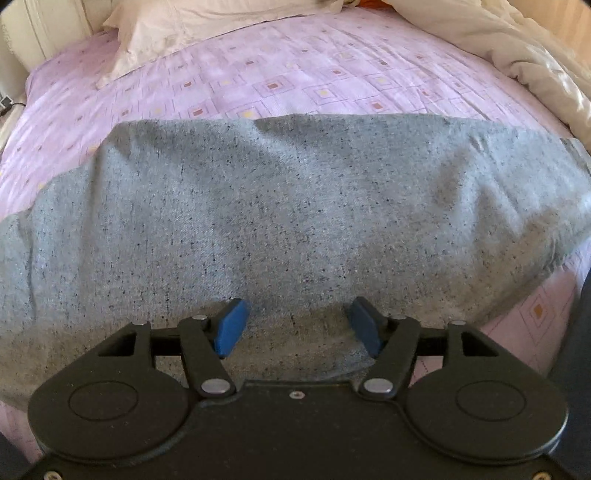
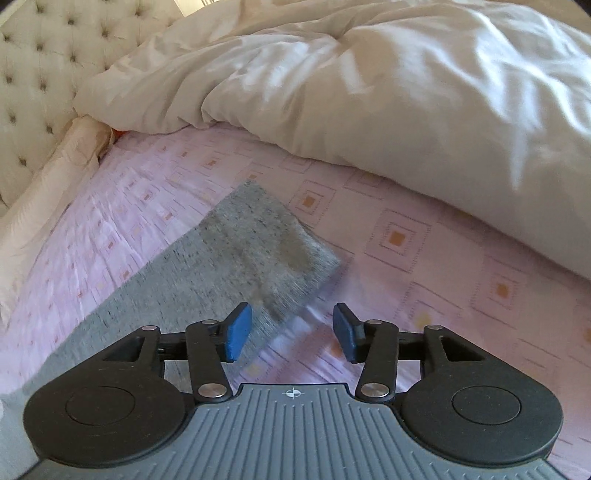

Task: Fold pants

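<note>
- I am holding my left claw (image 1: 297, 326) over the grey speckled pants (image 1: 280, 221), which are lying spread flat across the bed (image 1: 229, 85) on its lilac patterned sheet.
- Its blue pads (image 1: 232, 326) are standing apart, with nothing clamped between them; only the near part of the pants is showing in the gap, and whether the tips are touching the cloth I cannot tell.
- The pants are stretching left to right across the whole left wrist view, their far edge running straight, wrinkled toward the right.
- I am holding my right claw (image 2: 293, 330) over the right end of the pants (image 2: 236, 254), where a squared-off edge is lying on the sheet.
- Its pads (image 2: 240, 330) are also standing apart and gripping nothing; the left pad is over grey cloth, the right pad over bare sheet, so the edge of the pants is passing between them.
- A cream duvet (image 2: 369, 92) is lying bunched on the far right of the bed, well apart from the pants.
- A pale pillow (image 1: 159, 33) is lying at the far left, by the tufted headboard (image 2: 40, 74).
</note>
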Action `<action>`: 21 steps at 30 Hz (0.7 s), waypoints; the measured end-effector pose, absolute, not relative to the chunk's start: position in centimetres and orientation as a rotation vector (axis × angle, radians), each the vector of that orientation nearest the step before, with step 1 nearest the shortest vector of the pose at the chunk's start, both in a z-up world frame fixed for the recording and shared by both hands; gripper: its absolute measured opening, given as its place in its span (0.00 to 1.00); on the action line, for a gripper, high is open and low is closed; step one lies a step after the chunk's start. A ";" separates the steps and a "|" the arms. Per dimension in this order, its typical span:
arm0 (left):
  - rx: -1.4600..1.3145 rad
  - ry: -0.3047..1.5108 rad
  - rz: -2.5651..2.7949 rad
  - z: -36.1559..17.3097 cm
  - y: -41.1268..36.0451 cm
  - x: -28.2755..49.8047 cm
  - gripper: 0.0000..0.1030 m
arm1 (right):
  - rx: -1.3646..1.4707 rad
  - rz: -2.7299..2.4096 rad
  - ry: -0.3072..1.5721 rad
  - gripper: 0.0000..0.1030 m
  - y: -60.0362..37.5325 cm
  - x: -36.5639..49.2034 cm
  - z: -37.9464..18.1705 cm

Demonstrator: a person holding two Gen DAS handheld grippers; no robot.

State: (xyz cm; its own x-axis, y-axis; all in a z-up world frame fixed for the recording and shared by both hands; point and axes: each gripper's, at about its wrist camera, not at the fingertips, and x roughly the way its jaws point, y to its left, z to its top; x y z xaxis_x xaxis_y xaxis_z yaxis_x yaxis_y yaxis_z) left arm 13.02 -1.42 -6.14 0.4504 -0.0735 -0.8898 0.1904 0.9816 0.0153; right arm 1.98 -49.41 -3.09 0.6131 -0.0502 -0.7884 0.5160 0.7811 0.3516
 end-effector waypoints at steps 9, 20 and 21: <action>0.139 1.091 -0.143 -6.3 -1.8 13.4 0.72 | 0.593 -0.355 0.798 0.36 -49.4 4.2 -3.5; 0.099 1.070 -0.210 -4.1 -4.2 16.1 0.66 | 0.575 -0.209 0.716 0.13 -49.0 3.5 -0.4; 0.102 1.062 -0.222 -3.8 -5.1 16.8 0.66 | 0.562 -0.204 0.717 0.13 -48.9 3.6 -0.1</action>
